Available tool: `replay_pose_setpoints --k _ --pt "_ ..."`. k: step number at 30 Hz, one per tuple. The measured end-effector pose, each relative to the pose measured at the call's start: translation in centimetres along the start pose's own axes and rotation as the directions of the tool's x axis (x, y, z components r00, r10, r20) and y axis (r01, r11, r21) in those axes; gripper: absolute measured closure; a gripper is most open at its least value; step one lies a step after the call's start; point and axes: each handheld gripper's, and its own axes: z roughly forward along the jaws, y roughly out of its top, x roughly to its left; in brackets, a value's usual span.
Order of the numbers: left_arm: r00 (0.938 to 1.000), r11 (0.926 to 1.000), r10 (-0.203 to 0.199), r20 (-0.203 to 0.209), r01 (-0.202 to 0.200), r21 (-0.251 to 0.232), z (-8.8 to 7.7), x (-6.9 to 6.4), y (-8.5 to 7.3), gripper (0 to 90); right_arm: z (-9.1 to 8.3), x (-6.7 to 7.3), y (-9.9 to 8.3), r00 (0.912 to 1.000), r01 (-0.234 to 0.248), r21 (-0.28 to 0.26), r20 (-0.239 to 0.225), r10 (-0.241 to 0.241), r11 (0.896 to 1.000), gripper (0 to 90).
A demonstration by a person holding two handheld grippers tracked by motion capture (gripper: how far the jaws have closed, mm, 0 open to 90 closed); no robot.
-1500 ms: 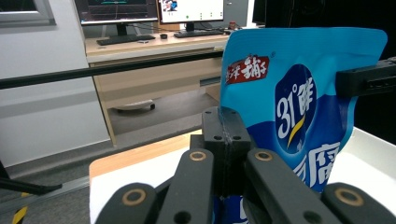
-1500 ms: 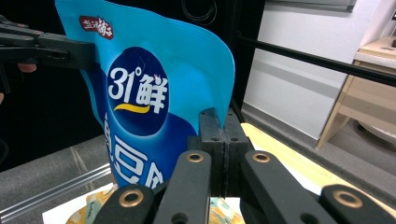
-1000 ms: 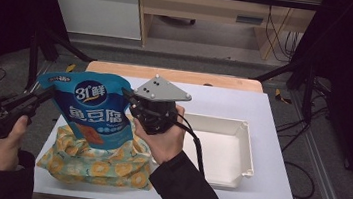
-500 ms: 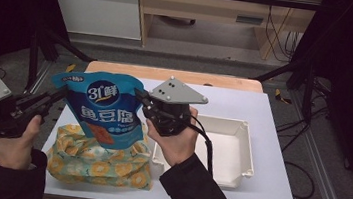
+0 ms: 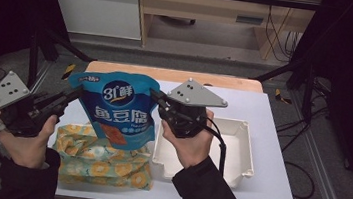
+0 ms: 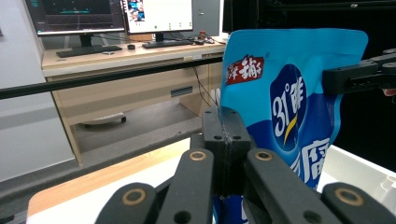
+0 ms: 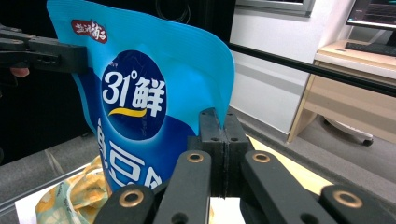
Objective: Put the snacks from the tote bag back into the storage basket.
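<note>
I have the blue bag [image 5: 119, 110] up off the tabletop [image 5: 265, 190], pinched at both top edges: my left claw [image 5: 70, 96] is clamped on its left rim, my right claw [image 5: 160, 101] on its right rim. It hangs upright above the yellow flowered bag [image 5: 101, 164], just left of the white tray [image 5: 235, 159]. I judge this the carrying step. Next I need both hands moving together toward the tray, keeping the bag taut, then lowering it inside.
</note>
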Motion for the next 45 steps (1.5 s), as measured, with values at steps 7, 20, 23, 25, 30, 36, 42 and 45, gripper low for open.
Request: replay_pose_setpoints --k 7,20,23,25,30,36,42,45 --pt "0.9997 0.9998 0.021 0.014 -0.021 -0.001 0.8 -1.1 0.6 90.0 -0.9 -0.8 -0.2 0.9998 -0.008 -0.003 0.02 0.008 1.0 90.0" --pt "0.9982 0.9998 0.02 0.056 -0.02 -0.005 2.7 -3.0 0.8 90.0 -3.5 -2.6 -0.8 0.998 -0.024 -0.005 0.058 0.024 1.0 90.0" --pt "0.9971 0.9997 0.025 0.072 -0.025 -0.003 3.3 -3.6 1.0 90.0 -4.1 -3.0 -1.0 0.9975 -0.022 -0.007 0.068 0.023 1.0 90.0" --pt "0.9968 0.9997 0.024 0.076 -0.024 -0.003 3.6 -3.9 1.0 90.0 -4.4 -3.1 -1.1 0.9972 -0.023 -0.009 0.071 0.024 1.0 90.0" --pt "0.9958 0.9997 0.026 0.088 -0.025 -0.004 4.1 -4.4 1.0 90.0 -5.2 -3.5 -1.4 0.9963 -0.025 -0.008 0.082 0.025 1.0 90.0" --pt "0.9934 0.9996 0.029 0.111 -0.029 -0.007 4.9 -5.3 0.9 90.0 -6.3 -4.1 -1.7 0.9943 -0.03 -0.01 0.102 0.031 0.999 90.0" --pt "0.992 0.9995 0.03 0.122 -0.029 -0.006 5.5 -5.9 0.8 90.0 -6.9 -4.5 -2.0 0.9929 -0.03 -0.007 0.115 0.031 1.0 90.0" --pt "0.9901 0.9994 0.034 0.136 -0.033 -0.008 6.0 -6.4 0.8 90.0 -7.4 -4.9 -2.3 0.9915 -0.035 -0.006 0.125 0.035 0.999 90.0"
